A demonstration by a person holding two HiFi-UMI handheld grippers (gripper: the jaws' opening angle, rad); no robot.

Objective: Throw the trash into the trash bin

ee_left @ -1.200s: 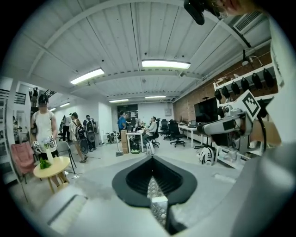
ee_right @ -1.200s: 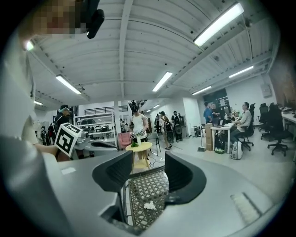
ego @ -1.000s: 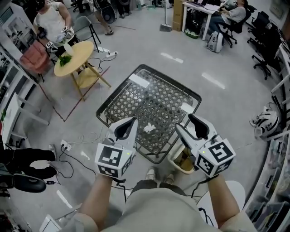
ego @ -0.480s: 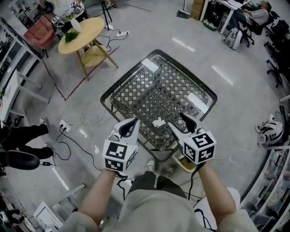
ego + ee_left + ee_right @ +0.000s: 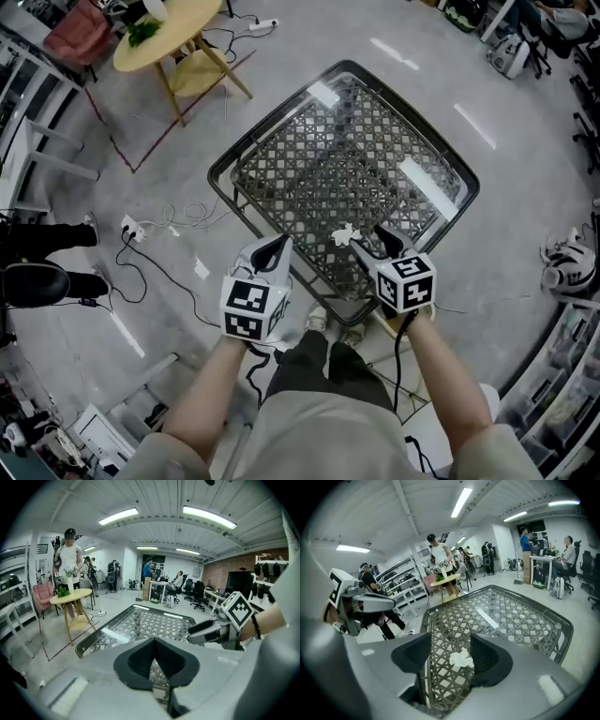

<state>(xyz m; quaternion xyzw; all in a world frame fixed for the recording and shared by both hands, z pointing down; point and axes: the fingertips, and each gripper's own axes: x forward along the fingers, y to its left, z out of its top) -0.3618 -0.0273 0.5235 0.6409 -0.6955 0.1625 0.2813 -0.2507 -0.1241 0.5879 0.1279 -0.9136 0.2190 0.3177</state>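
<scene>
While the right gripper (image 5: 368,242) points down at the black-framed glass table top with dark woven lattice beneath (image 5: 347,150), its jaws are opening and already stand wide apart. The crumpled white tissue scrap (image 5: 343,234) lies on the glass near the table edge closest to the person. In the head view it sits just beside the right gripper's fingertips. In the right gripper view the scrap (image 5: 461,659) shows in the gap between the two dark pads, nearer the right one. It rests on the table, and neither pad presses on it.

The left gripper (image 5: 277,246) hovers over the same near edge, well to the left of the scrap. Its jaws are closed together, with nothing between them. A round yellow wooden table (image 5: 173,33) stands apart, at the upper left of the head view.
</scene>
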